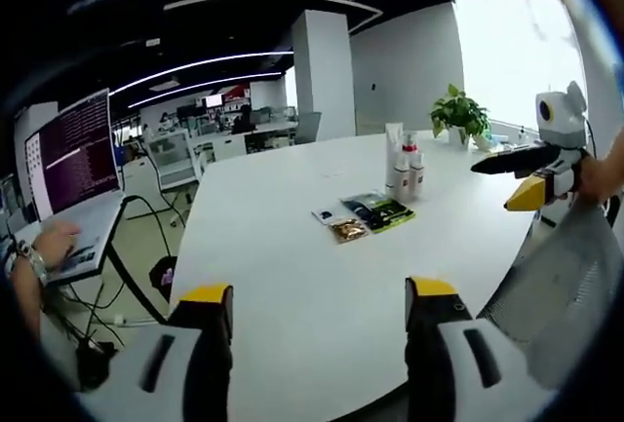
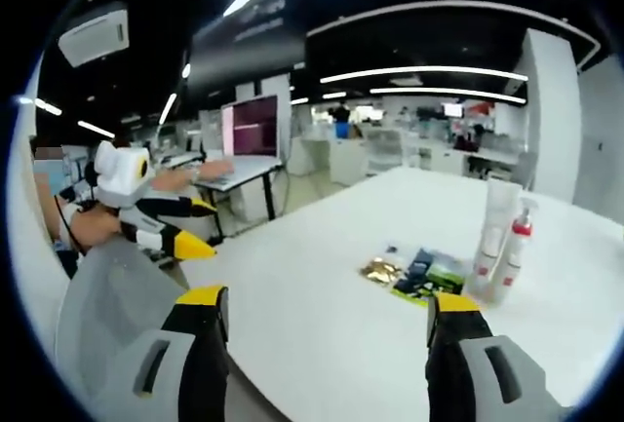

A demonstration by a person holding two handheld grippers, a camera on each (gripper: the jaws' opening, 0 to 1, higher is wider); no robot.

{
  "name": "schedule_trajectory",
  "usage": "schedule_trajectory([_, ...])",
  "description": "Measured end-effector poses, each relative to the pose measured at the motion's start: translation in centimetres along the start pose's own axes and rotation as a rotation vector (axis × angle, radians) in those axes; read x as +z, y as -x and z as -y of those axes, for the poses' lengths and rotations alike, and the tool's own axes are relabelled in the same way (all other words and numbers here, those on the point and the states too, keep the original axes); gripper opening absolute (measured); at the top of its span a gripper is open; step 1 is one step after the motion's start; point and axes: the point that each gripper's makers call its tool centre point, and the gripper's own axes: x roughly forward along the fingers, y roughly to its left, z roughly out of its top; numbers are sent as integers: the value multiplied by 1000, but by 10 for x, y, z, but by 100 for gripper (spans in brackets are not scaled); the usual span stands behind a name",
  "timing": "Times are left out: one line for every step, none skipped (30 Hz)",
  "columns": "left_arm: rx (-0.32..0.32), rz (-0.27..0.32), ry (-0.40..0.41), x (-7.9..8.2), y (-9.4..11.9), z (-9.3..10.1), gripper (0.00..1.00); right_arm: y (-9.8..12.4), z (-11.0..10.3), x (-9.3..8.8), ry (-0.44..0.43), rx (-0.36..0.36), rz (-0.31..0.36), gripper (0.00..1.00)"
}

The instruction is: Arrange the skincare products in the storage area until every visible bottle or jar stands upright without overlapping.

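Note:
On the white table [image 1: 292, 276] stands a tight cluster of skincare products: a tall white tube [image 1: 393, 154] [image 2: 497, 217] and a pump bottle with a red collar [image 1: 410, 164] [image 2: 514, 247], both upright and touching or nearly so. Flat sachets [image 1: 366, 215] [image 2: 414, 274] lie just in front of them. My left gripper [image 1: 320, 297] is open and empty, well short of the products. My right gripper [image 2: 330, 303] is also open and empty. Each gripper shows in the other's view, the right gripper [image 1: 502, 180] and the left gripper [image 2: 203, 227], both held off the table's edge.
A potted plant [image 1: 458, 115] stands behind the bottles near the window. A grey mesh chair back [image 1: 561, 286] [image 2: 102, 305] sits at the table's near edge. A person types at a laptop with a monitor [image 1: 73, 154] [image 2: 252, 125] on a side desk.

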Motion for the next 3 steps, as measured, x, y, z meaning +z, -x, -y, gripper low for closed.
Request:
schedule_trajectory([2,-5,-1,-1,0,0,70,0,1,0,-4,-1,-1,85])
schedule_trajectory([4,-10,-2,-2,-1,-1,70,0,1,0,-8,-2,-3,85])
schedule_trajectory([4,-10,-2,-2,-1,-1,69,0,1,0,-8,-2,-3,85])
